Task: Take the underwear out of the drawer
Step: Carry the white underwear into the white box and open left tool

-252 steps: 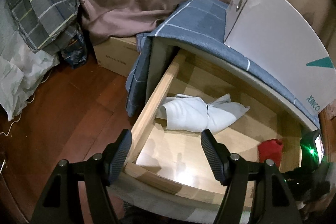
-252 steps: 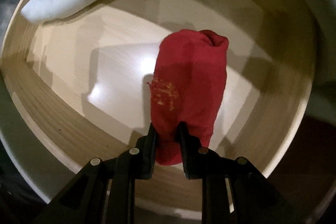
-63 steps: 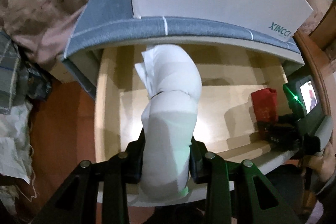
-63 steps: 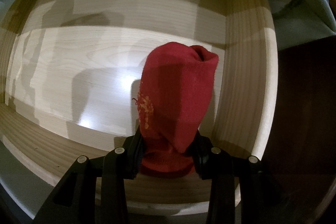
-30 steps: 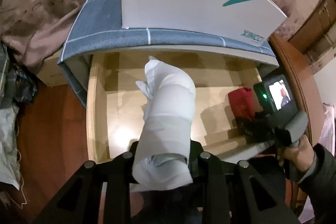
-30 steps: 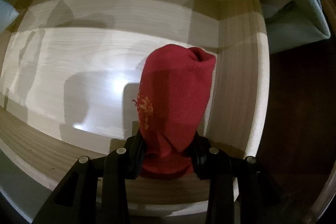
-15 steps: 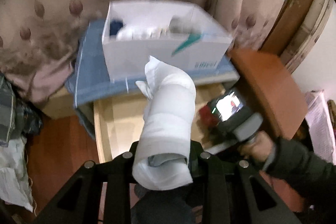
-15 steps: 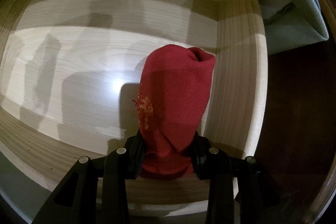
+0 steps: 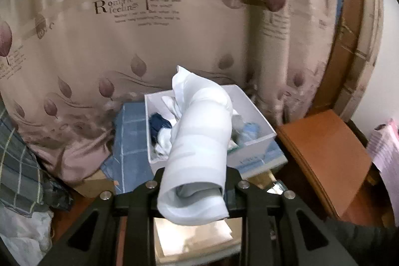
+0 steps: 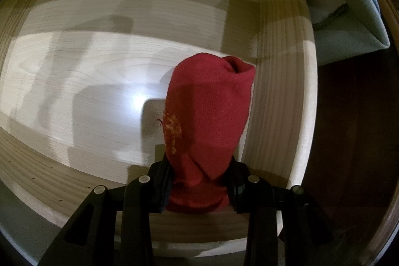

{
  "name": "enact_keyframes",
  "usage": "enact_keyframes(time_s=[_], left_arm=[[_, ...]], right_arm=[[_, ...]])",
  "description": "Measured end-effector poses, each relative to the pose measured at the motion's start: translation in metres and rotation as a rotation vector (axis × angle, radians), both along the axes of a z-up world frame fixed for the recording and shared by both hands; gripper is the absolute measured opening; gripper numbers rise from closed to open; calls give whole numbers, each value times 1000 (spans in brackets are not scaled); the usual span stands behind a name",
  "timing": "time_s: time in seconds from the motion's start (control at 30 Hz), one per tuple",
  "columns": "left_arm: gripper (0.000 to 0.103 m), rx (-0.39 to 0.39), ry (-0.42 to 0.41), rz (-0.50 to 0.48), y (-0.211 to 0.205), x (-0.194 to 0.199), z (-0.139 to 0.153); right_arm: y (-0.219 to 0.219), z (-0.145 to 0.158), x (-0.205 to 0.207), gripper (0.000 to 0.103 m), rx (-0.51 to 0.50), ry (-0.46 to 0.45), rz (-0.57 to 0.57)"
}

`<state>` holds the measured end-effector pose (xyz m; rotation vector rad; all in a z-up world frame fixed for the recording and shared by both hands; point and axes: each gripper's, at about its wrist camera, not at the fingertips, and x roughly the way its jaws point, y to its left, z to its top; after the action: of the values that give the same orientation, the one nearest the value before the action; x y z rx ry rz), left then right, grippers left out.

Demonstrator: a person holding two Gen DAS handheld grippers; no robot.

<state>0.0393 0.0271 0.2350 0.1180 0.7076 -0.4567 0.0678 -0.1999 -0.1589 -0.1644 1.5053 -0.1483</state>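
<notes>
My left gripper is shut on a rolled white underwear and holds it high in the air, in front of a white cardboard box that has several clothes in it. The open wooden drawer lies far below. My right gripper is shut on a red knitted garment with a small orange mark. It holds it inside the drawer, near the right wall and front corner. Its fingertips are hidden by the cloth.
The box stands on a blue checked cloth over the cabinet top. A patterned curtain hangs behind. A brown wooden cabinet is at the right, plaid bedding at the left. The drawer floor is bare wood.
My left gripper has risen a long way with the white underwear, out of the drawer to above the box. My right gripper has stayed in the drawer with the red garment.
</notes>
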Motion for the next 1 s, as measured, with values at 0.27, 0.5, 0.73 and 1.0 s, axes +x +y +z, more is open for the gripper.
enact_keyframes(time_s=[0.27, 0.5, 0.73, 1.0], left_arm=[[26, 66, 76, 79, -5, 78, -39], [26, 74, 91, 81, -23, 122, -66], [27, 158, 182, 85, -51, 169, -118], [40, 240, 251, 103, -59, 183, -162]], right_arm=[[-2, 0, 0, 33, 0, 1, 0], [-3, -1, 1, 33, -1, 0, -1], [-6, 0, 1, 33, 8, -6, -7], [-7, 0, 1, 33, 12, -13, -9]])
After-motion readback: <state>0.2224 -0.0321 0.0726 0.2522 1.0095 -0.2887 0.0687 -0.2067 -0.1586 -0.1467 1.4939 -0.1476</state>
